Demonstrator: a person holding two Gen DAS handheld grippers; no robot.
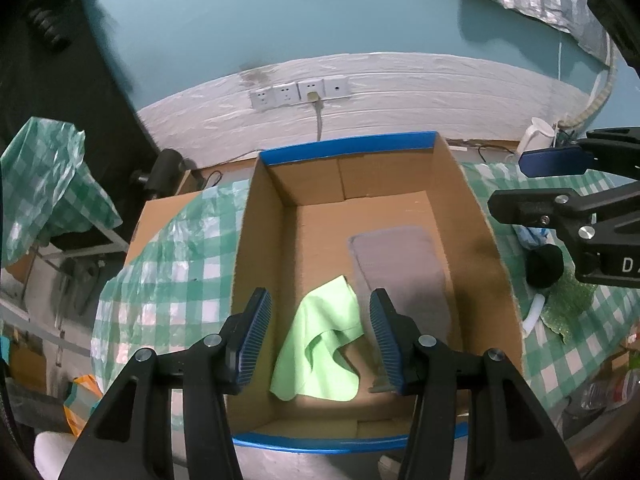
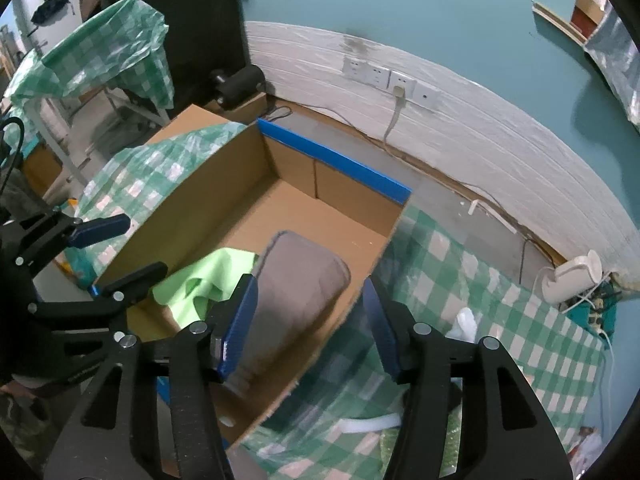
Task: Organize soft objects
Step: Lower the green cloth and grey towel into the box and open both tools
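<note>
Both jaws stand spread with nothing between them. Below the left gripper (image 1: 320, 338) a green cloth (image 1: 320, 356) lies crumpled on the floor of the box (image 1: 486, 240), a grey pad (image 1: 400, 268) flat just beside it. The right gripper (image 2: 310, 326) hangs over the box's right wall, above the pad. Only the left view shows a black ball (image 1: 544, 266) on the checked tablecloth (image 1: 168, 264); the right view shows a white kettle (image 2: 574, 278).

- We see a table under a green checked cloth (image 2: 460, 280).
- On it: cardboard box (image 1: 488, 248) mid-table, white kettle (image 2: 576, 276) at the far right corner.
</note>
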